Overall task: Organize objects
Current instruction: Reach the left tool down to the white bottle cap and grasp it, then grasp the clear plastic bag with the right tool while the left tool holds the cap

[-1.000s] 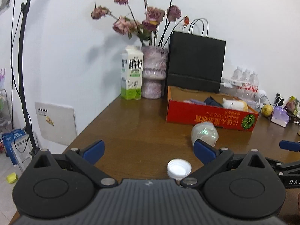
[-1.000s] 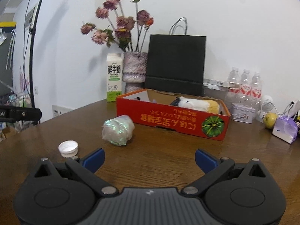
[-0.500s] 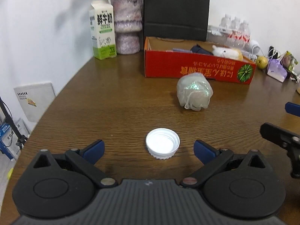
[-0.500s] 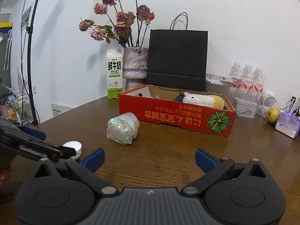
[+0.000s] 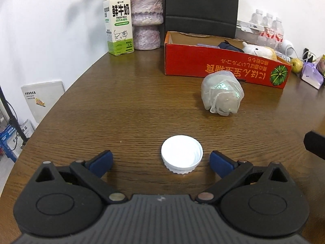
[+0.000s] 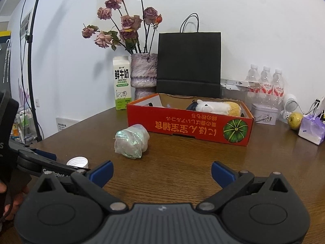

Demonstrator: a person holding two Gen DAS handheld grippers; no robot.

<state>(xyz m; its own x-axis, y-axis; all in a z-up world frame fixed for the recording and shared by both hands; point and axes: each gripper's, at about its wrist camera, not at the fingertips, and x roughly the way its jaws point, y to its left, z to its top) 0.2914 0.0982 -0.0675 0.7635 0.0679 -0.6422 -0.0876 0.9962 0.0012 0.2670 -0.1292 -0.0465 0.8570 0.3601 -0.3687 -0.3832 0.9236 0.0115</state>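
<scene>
A white bottle cap (image 5: 182,154) lies open side up on the wooden table (image 5: 132,105). My left gripper (image 5: 161,162) is open, tilted down over the cap, which sits between the fingertips nearer the right one. A clear plastic-wrapped bundle (image 5: 222,92) lies beyond, in front of the red cardboard box (image 5: 205,63). In the right wrist view the cap (image 6: 78,162) shows partly behind the left gripper, and the bundle (image 6: 131,138) and box (image 6: 189,125) lie ahead. My right gripper (image 6: 162,171) is open and empty above the table.
A milk carton (image 5: 118,23), a vase (image 5: 146,18) of dried roses and a black paper bag (image 6: 189,65) stand at the back. The box holds a plush toy (image 6: 217,106). Water bottles (image 6: 266,83), a tin (image 6: 264,113), a yellow fruit (image 6: 294,120) and a purple pouch (image 6: 311,129) sit at right.
My left gripper has tilted down and moved forward until the cap lies between its fingertips. My right gripper has edged slightly forward toward the box.
</scene>
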